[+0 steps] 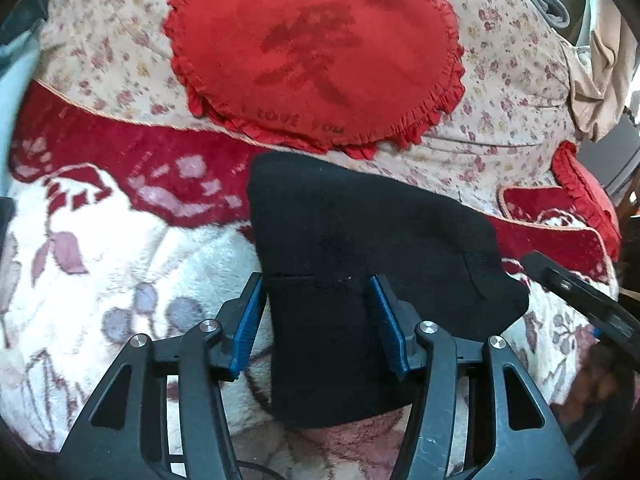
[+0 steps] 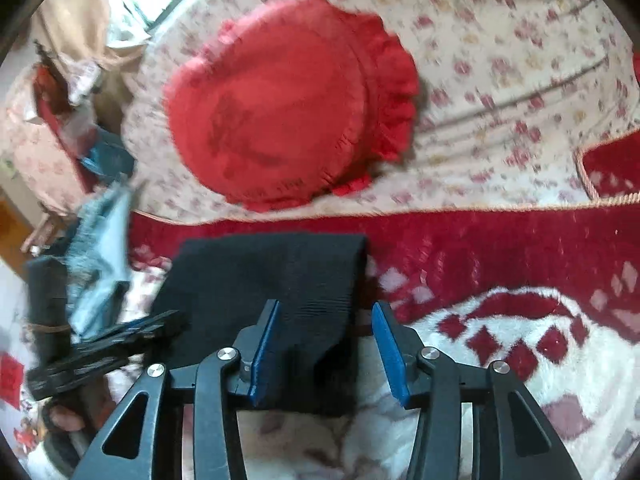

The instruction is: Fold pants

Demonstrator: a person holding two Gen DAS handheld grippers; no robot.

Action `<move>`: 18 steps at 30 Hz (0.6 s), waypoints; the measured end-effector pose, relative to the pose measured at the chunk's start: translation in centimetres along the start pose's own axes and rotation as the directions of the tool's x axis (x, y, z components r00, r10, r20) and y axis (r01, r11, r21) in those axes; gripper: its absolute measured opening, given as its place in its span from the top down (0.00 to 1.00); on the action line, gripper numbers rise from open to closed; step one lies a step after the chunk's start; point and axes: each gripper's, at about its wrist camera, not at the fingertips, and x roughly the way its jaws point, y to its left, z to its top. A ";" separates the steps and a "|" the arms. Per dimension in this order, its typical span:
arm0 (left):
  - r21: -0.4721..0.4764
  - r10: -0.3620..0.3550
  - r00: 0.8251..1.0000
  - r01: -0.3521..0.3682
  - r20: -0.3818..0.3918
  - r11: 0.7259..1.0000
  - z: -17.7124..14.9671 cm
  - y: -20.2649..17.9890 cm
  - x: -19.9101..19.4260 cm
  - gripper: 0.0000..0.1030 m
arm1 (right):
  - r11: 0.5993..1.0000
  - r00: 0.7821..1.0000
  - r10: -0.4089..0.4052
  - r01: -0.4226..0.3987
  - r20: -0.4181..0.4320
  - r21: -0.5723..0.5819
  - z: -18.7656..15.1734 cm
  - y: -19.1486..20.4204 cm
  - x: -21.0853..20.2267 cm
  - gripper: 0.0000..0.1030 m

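The black pants [image 1: 360, 232] lie folded into a thick bundle on a red and white fleece blanket [image 1: 100, 248]. My left gripper [image 1: 316, 280] stands open astride the bundle's near end; its blue pads [image 1: 246, 320] leave a gap to the cloth on the left side. In the right wrist view the same pants [image 2: 260, 272] lie under my right gripper [image 2: 326, 306], which is open, with blanket showing between the cloth and the right pad. The other gripper shows at the edge of each view as a dark body [image 1: 580, 292] [image 2: 108, 344].
A red frilled cushion [image 1: 312, 60] rests on a floral sheet [image 1: 500, 80] just behind the pants. A second red cushion [image 1: 584, 184] sits far right. Light blue cloth [image 2: 104, 240] and beige fabric [image 2: 72, 28] lie at the bed's left side.
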 end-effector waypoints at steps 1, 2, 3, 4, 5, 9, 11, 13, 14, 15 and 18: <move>0.005 0.022 1.000 -0.022 0.014 1.000 -0.2 -0.1 -0.4 0.47 | 1.000 1.000 0.011 -0.011 0.007 -0.023 -0.1 0.8 -0.4 0.55; 0.008 0.042 0.999 -0.042 0.026 0.999 -0.4 -0.3 -0.7 0.46 | 0.999 1.000 0.021 -0.021 0.004 -0.041 -0.3 1.4 -0.4 0.56; 0.009 0.049 0.998 -0.050 0.031 0.999 -0.5 -0.4 -0.9 0.45 | 0.998 0.999 0.029 -0.030 -0.015 -0.063 -0.6 2.1 0.1 0.56; 0.010 0.057 0.998 -0.058 0.036 0.998 -0.7 -0.5 -1.2 0.45 | 0.997 0.999 0.020 -0.023 -0.036 -0.074 -1.0 2.4 0.7 0.56; 0.012 0.070 0.997 -0.071 0.042 0.997 -0.9 -0.7 -1.5 0.45 | 0.997 0.998 0.000 -0.005 -0.064 -0.081 -1.4 2.5 1.7 0.56; 0.022 0.109 0.992 -0.111 0.066 0.994 -1.5 -1.3 -2.7 0.45 | 0.989 0.993 -0.079 0.068 -0.088 -0.129 -2.5 3.0 3.4 0.56; 0.028 0.124 0.990 -0.126 0.074 0.992 -1.7 -1.5 -3.2 0.45 | 0.991 0.994 -0.075 0.066 -0.078 -0.114 -2.2 3.3 2.6 0.56; 0.027 0.133 0.987 -0.136 0.088 0.990 -2.0 -1.8 -4.0 0.45 | 0.990 0.997 -0.066 0.060 -0.047 -0.125 -2.1 4.0 1.3 0.56; 0.026 0.138 0.986 -0.141 0.094 0.990 -2.1 -1.9 -4.3 0.45 | 0.988 0.997 -0.075 0.070 -0.030 -0.139 -2.1 4.5 0.8 0.56; 0.024 0.142 0.985 -0.145 0.099 0.989 -2.3 -2.1 -4.7 0.45 | 0.984 0.996 -0.086 0.083 -0.009 -0.156 -2.2 4.9 0.2 0.56; 0.031 0.154 0.981 -0.159 0.116 0.987 -2.7 -2.6 -5.7 0.45 | 0.980 0.994 -0.106 0.110 0.035 -0.168 -2.4 6.0 -1.5 0.56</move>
